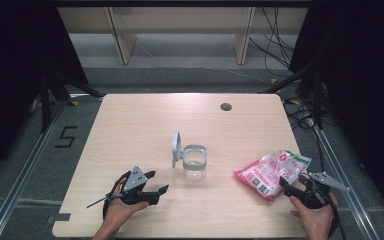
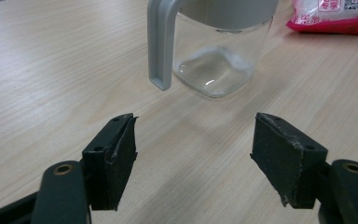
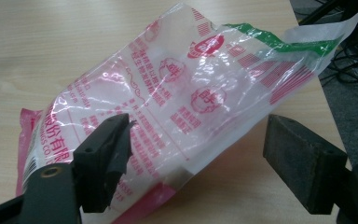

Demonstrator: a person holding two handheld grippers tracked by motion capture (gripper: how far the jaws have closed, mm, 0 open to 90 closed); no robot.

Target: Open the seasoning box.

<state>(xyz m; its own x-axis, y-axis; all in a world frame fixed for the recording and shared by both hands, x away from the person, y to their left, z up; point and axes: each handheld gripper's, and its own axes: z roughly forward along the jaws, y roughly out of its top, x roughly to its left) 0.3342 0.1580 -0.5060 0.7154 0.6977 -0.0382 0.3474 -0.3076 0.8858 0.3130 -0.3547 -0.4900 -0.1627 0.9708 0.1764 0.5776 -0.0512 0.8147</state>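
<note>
A clear glass jar (image 1: pixel 195 168) with a grey collar and a flipped-up grey lid (image 1: pixel 176 148) stands upright near the middle of the table (image 1: pixel 145 120). It sits just ahead of the left gripper (image 1: pixel 157 183), whose fingers (image 2: pixel 114 158) are spread wide with nothing between them; in the left gripper view the jar's grey handle (image 2: pixel 159 44) hangs down straight beyond the gap, a little toward the left finger, apart from both pads. No object lies between the fingers and the jar, just bare wood.

The right gripper (image 1: pixel 286 184) has its fingers (image 3: pixel 105 156) released too, parted wide. A crinkled plastic bag (image 3: pixel 182 98), transparent with red print, a pink bottom edge and a green strip at the top, lies on the table right in front of them; its lower part runs behind the left finger and into the gap, while the right finger stands off to its side over bare table. Whether the left pad touches the film I cannot tell.

The tabletop is pale wood grain with rounded corners and a dark cable hole (image 1: pixel 225 106) at its far side. Beyond it are grey carpet, wooden furniture legs (image 1: pixel 122 40), black curtains at both sides, loose cables (image 1: pixel 280 45) at the far right, and a taped "5" (image 1: pixel 66 136) on the floor to the left.
</note>
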